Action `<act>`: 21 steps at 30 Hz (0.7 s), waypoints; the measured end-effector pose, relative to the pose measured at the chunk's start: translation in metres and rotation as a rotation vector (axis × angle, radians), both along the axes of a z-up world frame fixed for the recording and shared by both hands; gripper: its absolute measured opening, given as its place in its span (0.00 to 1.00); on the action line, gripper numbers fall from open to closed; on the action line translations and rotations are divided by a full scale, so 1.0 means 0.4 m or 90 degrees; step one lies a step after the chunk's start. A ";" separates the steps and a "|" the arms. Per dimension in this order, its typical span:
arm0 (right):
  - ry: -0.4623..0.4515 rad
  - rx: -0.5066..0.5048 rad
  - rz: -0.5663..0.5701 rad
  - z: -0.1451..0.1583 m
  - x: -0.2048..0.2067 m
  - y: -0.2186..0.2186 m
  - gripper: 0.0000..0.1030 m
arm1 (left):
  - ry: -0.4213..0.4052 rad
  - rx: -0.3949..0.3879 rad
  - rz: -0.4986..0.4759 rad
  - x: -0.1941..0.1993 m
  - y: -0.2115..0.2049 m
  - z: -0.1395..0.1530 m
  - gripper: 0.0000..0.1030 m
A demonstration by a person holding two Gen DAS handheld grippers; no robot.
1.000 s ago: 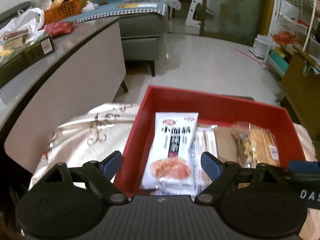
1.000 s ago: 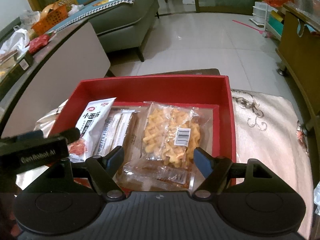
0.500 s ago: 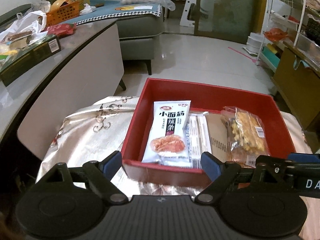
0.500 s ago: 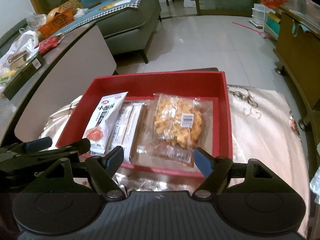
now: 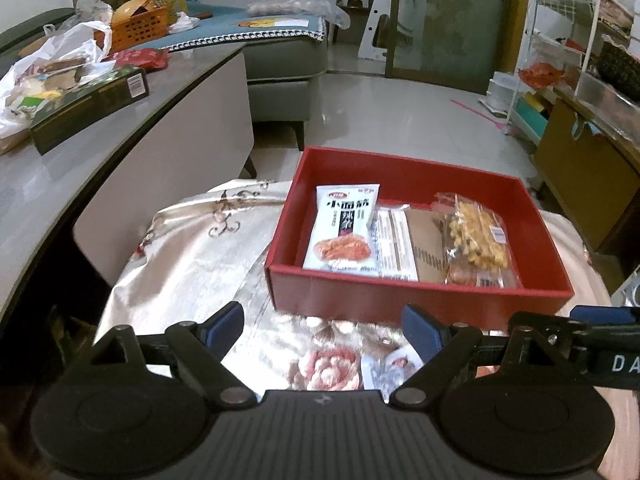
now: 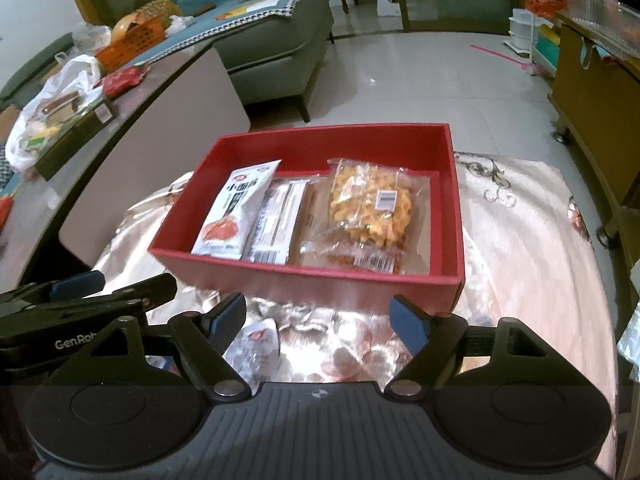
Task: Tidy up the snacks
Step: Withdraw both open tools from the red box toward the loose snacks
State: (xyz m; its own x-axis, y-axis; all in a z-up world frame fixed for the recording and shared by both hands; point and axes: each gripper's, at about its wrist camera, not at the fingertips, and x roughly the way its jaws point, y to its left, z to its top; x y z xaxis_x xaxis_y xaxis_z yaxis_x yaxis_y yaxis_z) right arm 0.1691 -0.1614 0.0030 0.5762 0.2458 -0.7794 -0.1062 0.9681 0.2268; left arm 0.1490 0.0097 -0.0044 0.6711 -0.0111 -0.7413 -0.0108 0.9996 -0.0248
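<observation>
Both tongs, left and right, wide, empty; red snack box just beyond tips.

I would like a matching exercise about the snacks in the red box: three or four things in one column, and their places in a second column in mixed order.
Things:
1. white packet
2. bag of yellow twists
3. striped flat packet
4. red box

Places:
A. in the middle of the box
B. on the flowered cloth
C. at the box's left end
D. at the box's right side, over a clear packet

Pairs: 1-C, 2-D, 3-A, 4-B
</observation>
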 end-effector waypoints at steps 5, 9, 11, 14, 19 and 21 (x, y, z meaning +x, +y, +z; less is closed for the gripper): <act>0.001 0.003 -0.003 0.003 -0.037 -0.006 0.81 | -0.001 -0.001 0.000 -0.035 0.004 0.002 0.78; 0.000 0.007 -0.003 0.006 -0.062 -0.012 0.82 | 0.001 -0.004 -0.003 -0.070 0.009 0.001 0.78; 0.000 0.006 -0.002 0.006 -0.075 -0.013 0.82 | 0.002 -0.001 -0.003 -0.088 0.010 0.002 0.78; 0.004 0.004 0.001 0.003 -0.094 -0.014 0.82 | 0.006 -0.008 -0.001 -0.114 0.019 0.001 0.78; 0.016 -0.004 0.017 -0.005 -0.122 -0.004 0.83 | 0.034 -0.026 0.013 -0.142 0.047 -0.014 0.78; 0.021 -0.008 0.025 -0.011 -0.134 0.003 0.83 | 0.047 -0.036 0.020 -0.154 0.059 -0.022 0.78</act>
State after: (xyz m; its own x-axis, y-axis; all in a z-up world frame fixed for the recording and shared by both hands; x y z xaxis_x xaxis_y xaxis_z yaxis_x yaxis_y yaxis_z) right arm 0.1156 -0.1600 -0.0014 0.5401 0.2584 -0.8009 -0.1375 0.9660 0.2190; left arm 0.0874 0.0333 -0.0132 0.6151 -0.0340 -0.7878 -0.0459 0.9958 -0.0788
